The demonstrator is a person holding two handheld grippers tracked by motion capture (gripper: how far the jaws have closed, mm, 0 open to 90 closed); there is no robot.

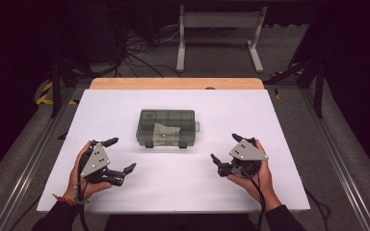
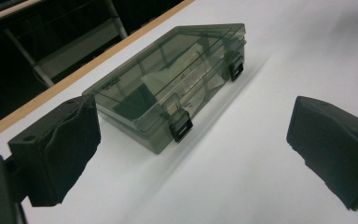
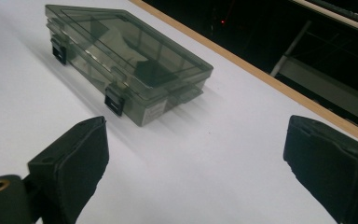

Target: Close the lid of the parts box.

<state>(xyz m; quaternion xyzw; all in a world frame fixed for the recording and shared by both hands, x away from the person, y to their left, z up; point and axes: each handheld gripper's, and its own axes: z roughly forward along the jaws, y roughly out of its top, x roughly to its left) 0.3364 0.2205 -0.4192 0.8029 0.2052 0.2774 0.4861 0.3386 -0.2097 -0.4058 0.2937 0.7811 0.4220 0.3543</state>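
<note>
A smoky, see-through plastic organizer box [image 1: 166, 127] lies flat and closed at the middle of the white table [image 1: 125, 101], with two black latches on its near side. My left gripper [image 1: 120, 155] rests at the near left, jaws wide apart and empty. My right gripper [image 1: 225, 147] rests at the near right, also open and empty. Both stand well short of the box. The left gripper view looks between its jaws at the box [image 2: 172, 84]; its latches [image 2: 182, 127] are down. From the right gripper view the box [image 3: 130, 60] lies ahead to the left.
A wooden strip [image 1: 176, 83] borders the table's far edge. Beyond it a white metal frame [image 1: 219, 29] and loose cables [image 1: 144, 53] lie on the dark floor. Metal rails [image 1: 339, 159] run along both sides of the table.
</note>
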